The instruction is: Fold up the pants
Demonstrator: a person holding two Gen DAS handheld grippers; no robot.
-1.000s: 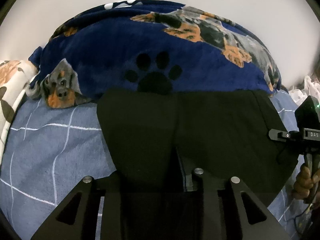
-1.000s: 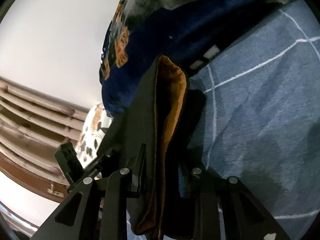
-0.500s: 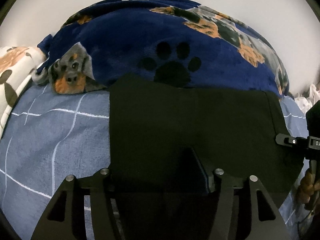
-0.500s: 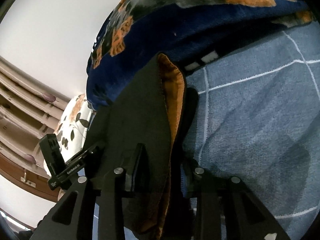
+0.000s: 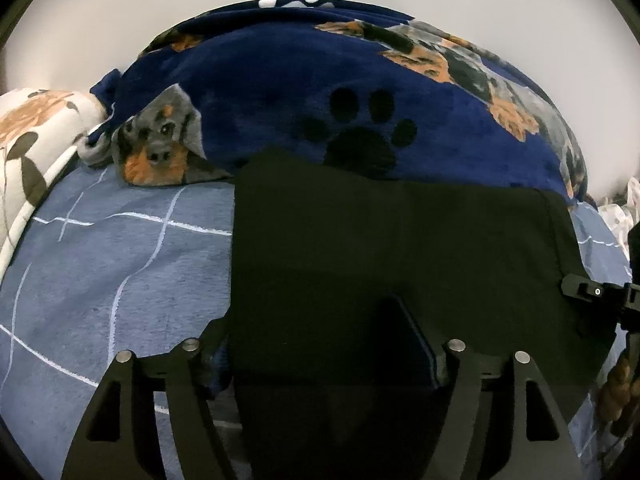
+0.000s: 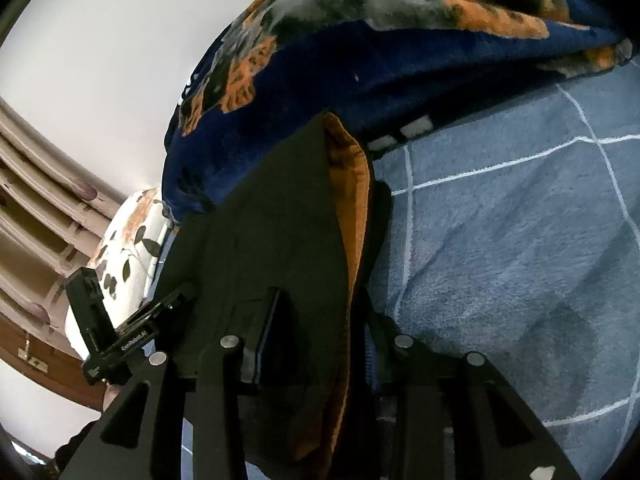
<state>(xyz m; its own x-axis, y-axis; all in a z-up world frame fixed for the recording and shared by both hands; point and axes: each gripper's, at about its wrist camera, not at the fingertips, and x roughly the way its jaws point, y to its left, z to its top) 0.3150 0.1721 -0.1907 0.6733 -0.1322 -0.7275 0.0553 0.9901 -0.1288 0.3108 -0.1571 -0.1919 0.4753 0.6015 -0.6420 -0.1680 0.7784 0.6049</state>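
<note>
The black pants (image 5: pixel 380 248) lie folded on the blue checked bed sheet (image 5: pixel 104 272), their far edge against the navy dog-print blanket. My left gripper (image 5: pixel 320 344) has its jaws spread wide around the near left edge of the pants, no longer pinching them. In the right wrist view the pants (image 6: pixel 280 232) show an orange lining (image 6: pixel 352 184) along the folded edge. My right gripper (image 6: pixel 316 332) is shut on that edge at the pants' right side. The right gripper also shows at the right rim of the left wrist view (image 5: pixel 600 296).
A navy blanket with dog and paw prints (image 5: pixel 340 92) is piled behind the pants. A white floral pillow (image 5: pixel 28 140) lies at the far left. A wooden headboard (image 6: pixel 36 208) and white wall are beyond. Blue sheet (image 6: pixel 520 240) extends right of the pants.
My left gripper's jaws have spread apart over the last second, letting go of the pants. Both views have shifted slightly; the pants lie lower and flatter on the sheet.
</note>
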